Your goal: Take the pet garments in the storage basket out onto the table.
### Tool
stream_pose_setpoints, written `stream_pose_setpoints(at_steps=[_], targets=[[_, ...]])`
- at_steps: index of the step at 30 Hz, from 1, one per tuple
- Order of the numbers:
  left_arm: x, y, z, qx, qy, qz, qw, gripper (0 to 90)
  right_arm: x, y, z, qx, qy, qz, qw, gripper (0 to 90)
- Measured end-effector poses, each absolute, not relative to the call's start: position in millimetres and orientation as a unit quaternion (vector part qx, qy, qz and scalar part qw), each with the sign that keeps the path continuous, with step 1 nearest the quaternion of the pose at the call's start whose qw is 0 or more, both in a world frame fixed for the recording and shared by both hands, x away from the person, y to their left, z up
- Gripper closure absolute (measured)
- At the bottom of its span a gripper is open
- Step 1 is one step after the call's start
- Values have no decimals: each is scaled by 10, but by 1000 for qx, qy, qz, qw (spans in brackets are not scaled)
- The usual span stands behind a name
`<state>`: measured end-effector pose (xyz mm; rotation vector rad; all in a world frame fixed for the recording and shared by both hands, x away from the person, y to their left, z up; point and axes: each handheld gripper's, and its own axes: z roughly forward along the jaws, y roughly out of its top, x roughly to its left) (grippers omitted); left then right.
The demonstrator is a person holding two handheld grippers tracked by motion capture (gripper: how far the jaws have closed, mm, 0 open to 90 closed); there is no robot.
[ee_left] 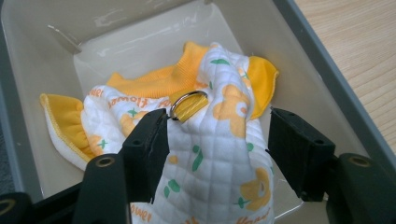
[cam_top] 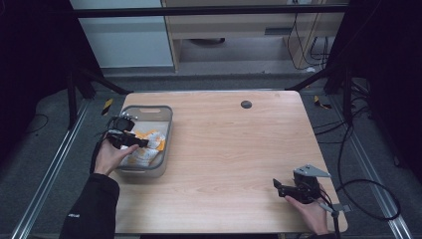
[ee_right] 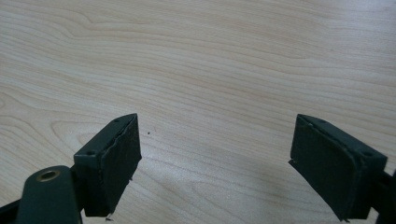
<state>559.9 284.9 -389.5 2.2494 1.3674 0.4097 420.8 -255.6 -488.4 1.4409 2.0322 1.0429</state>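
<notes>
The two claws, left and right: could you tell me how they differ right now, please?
The left claw hangs over the grey bin, its jaws open around a white and yellow cloth; the right claw is over bare table, with nothing between its jaws. The left sits at the table's left edge, the right near the front right corner. Both are open.

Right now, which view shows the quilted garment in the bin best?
The left gripper view: the quilted garment lies close between the open jaws, with its orange trim, flower print and a metal ring plain to see. The high view shows it small inside the grey bin, partly behind the left gripper. The right gripper view looks at bare table.
</notes>
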Motion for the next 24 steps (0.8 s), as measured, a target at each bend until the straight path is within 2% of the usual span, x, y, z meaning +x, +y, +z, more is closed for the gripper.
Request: stream_pose_setpoints(at_steps=[19,24], targets=[[5629,2864,-4096,828,508,131,197,596,4211,-2543,-4896,521,738,373,213,156],[5647,2862,-4117,828,513,130,186,694,4212,-2542,-4896,521,739,371,212,154]])
